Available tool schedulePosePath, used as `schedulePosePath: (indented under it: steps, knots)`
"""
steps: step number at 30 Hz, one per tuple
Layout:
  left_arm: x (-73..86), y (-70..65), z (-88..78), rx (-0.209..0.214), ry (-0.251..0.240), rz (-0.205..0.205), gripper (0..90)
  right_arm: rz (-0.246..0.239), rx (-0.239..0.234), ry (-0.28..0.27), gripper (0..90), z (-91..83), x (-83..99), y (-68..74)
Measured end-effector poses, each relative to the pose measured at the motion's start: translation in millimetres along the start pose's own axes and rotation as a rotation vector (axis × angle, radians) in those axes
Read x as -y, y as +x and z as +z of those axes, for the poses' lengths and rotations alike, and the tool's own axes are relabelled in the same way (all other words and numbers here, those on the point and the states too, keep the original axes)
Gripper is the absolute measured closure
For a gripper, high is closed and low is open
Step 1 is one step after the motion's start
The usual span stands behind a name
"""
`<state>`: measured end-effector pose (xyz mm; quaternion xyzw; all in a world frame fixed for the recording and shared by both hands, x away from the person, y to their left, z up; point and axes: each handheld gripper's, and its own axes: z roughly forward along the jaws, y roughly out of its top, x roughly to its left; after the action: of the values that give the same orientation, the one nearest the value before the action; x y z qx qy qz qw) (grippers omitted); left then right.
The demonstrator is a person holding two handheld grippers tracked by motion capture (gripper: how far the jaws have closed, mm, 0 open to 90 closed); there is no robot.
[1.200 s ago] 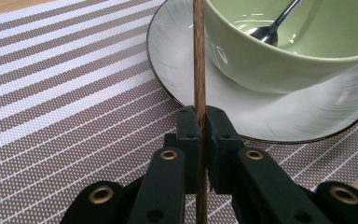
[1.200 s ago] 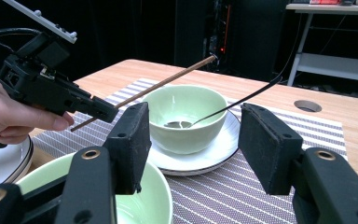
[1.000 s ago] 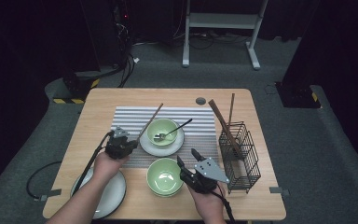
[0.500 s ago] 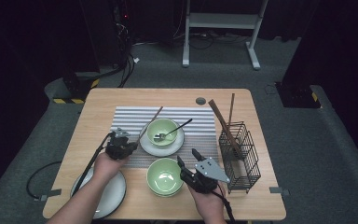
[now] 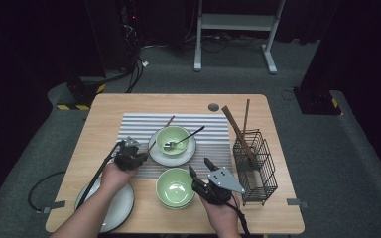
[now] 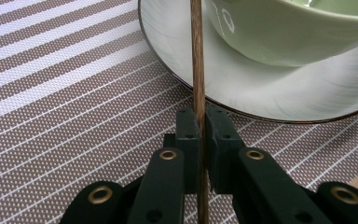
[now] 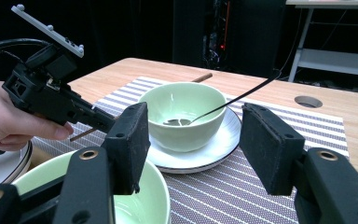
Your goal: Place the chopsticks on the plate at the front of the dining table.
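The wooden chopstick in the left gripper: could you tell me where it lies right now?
In the high view the wooden chopstick lies on the striped placemat, left of the plate under the far bowl, its near end clamped in the left gripper.

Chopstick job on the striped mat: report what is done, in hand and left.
Done: two wooden utensils already stand in the wire basket. In hand: the left gripper is shut on the chopstick lying beside the plate. Left: lifting it, probably to the basket; the right gripper is open, holding nothing.
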<state>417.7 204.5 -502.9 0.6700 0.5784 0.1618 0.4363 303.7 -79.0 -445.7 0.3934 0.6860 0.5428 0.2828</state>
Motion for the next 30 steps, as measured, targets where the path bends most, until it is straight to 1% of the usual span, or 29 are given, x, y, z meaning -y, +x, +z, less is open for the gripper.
schedulePosePath:
  steps: [5, 9, 12, 18, 22, 24, 25, 26, 28, 30]
  knots:
    - [-0.4, -0.6, 0.3, 0.007, -0.001, -0.013, 83.8, 0.003, 0.000, 0.000, 42.3, -0.1, -0.2, -0.7]
    - [0.3, -0.6, 0.0, 0.010, 0.008, -0.003, 83.5, 0.004, 0.000, 0.001, 42.4, 0.0, -0.2, -0.9]
    - [0.3, -1.4, -0.2, 0.015, 0.002, -0.009, 83.2, 0.007, 0.004, 0.001, 42.5, -0.1, -0.3, -1.2]
    - [0.6, -1.9, -0.7, 0.017, -0.002, -0.001, 82.4, 0.017, 0.002, 0.004, 42.5, 0.4, 0.3, -2.5]
    - [1.5, -2.9, -1.7, 0.037, 0.005, 0.005, 81.0, 0.018, 0.002, 0.005, 42.5, 0.5, 0.4, -2.6]
    - [2.3, -4.0, -1.6, 0.041, 0.000, 0.001, 80.7, 0.016, 0.002, 0.004, 42.6, 0.6, 0.5, -2.6]
    - [2.3, -3.7, -1.9, 0.042, 0.004, 0.008, 80.5, 0.017, 0.002, 0.004, 42.6, 0.5, 0.5, -2.6]
    - [2.5, -4.2, -1.8, 0.044, 0.002, 0.003, 80.3, 0.017, 0.002, 0.004, 42.6, 0.5, 0.5, -2.7]
    - [2.2, -4.0, -2.3, 0.048, 0.005, 0.008, 80.1, 0.018, 0.002, 0.005, 42.6, 0.6, 0.6, -2.7]
    - [2.3, -4.5, -2.4, 0.052, 0.003, 0.003, 79.1, 0.020, 0.002, 0.006, 42.6, 0.7, 0.7, -2.6]
